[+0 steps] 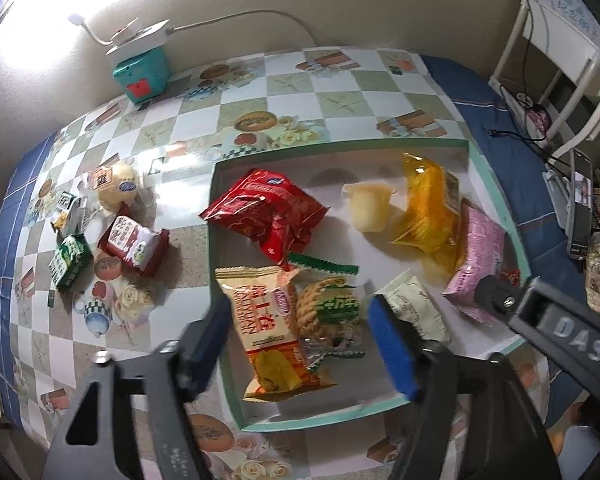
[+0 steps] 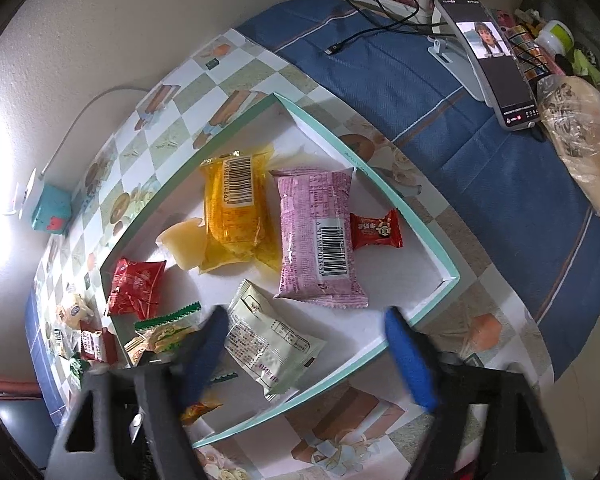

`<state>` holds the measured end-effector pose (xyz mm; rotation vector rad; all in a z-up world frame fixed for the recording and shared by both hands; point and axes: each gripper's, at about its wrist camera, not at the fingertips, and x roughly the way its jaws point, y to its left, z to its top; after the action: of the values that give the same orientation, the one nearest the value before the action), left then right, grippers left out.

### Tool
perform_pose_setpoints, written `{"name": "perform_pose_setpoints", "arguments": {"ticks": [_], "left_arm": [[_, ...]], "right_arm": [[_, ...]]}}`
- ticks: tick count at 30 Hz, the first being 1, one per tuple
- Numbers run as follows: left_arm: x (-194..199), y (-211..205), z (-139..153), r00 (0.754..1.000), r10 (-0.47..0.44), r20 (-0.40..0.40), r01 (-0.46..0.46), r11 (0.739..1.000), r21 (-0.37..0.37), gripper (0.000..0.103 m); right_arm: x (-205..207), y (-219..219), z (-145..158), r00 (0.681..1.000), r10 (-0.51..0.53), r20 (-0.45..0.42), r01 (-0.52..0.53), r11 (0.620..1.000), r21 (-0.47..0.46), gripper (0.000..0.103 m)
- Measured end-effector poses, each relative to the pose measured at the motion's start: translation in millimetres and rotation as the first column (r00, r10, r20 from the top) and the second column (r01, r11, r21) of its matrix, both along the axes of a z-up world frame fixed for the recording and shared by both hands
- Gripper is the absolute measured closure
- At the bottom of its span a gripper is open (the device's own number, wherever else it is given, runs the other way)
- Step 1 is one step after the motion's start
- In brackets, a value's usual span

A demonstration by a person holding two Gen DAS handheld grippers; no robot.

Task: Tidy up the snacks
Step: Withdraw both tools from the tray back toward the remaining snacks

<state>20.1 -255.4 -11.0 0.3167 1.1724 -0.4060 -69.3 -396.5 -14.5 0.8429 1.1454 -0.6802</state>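
Tray holds snack packets, jelly cup; both hand-held grippers spread, empty.

- Black gripper arm, right edge of the left wrist view: raised letters "DAS".
- Cream and orange snack packet in the tray: Latin lettering along its length, partly legible, about "NAIYUAN"; large red Chinese characters and a small blue oval brand logo, neither readable.
- Pink packet: barcode with digits beginning "6 911988 01"; the rest is unclear.
- Yellow packet: barcode, digits too blurred to read.
- Small red sweet wrapper: Chinese characters, too small to read.
- White packet: fine printed panel, illegible.
- Dark red packet on the table: white Chinese text, illegible.
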Motion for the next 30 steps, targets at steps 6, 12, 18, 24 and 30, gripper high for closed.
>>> {"name": "perform_pose_setpoints", "arguments": {"ticks": [6,12,18,24,30], "left_arm": [[7.9,9.8,-2.6,0.999,0.047,-0.006,-0.047,0.999,0.010,0.023],[21.6,28.9,-5.8,0.990,0.137,-0.030,-0.137,0.991,0.005,0.017],[36.9,54.3,-12.2,0.963,0.258,-0.072,-0.258,0.966,0.010,0.014],[50.8,83.4,-14.1,0.930,0.343,-0.130,-0.351,0.936,-0.042,0.009],[63.6,112.3,-7.8,0.899,0.412,-0.148,-0.427,0.900,-0.085,0.009]], "right_arm": [[0.4,-0.3,1.7,1.000,0.003,-0.011,-0.003,1.000,-0.024,0.001],[1.8,0.4,4.0,1.000,0.008,-0.007,-0.008,0.999,-0.041,0.000],[3.9,1.9,6.2,1.000,0.016,-0.011,-0.017,0.998,-0.054,0.000],[7.0,5.4,7.7,0.999,0.033,-0.013,-0.034,0.997,-0.064,0.000],[10.7,9.8,10.2,0.999,0.044,-0.029,-0.047,0.995,-0.092,0.000]]}}
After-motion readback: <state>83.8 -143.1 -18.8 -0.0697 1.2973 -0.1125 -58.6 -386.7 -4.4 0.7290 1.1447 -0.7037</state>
